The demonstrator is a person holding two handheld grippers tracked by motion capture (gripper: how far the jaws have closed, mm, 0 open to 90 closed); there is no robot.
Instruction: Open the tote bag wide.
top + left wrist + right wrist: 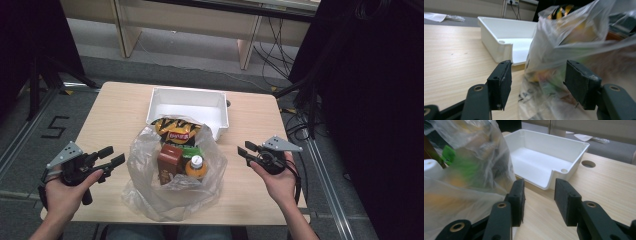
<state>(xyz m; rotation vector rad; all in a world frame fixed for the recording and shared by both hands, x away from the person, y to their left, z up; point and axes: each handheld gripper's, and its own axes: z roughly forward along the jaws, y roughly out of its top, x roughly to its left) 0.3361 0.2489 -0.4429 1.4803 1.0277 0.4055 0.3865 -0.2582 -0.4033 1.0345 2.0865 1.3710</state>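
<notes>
Now both grippers empty: left gripper (114, 156) jaws apart beside plastic bag (172, 192), right gripper (243, 150) apart too — thin film slips, bottle (196, 167) tips out.

Bag (172, 192) sits mid-table (110, 120), near the front edge. In it: chips (176, 131) at the back, carton (169, 162) front left, bottle (196, 168) front right, touching the carton. Bin (189, 100) lies behind the bag, chips leaning over its front rim. Left gripper (114, 158) left of the bag, jaws pointing at it, close beside the plastic. Right gripper (245, 150) right of the bag, apart from it, jaws facing it. Hole (588, 163) in the table just right of the bin.
</notes>
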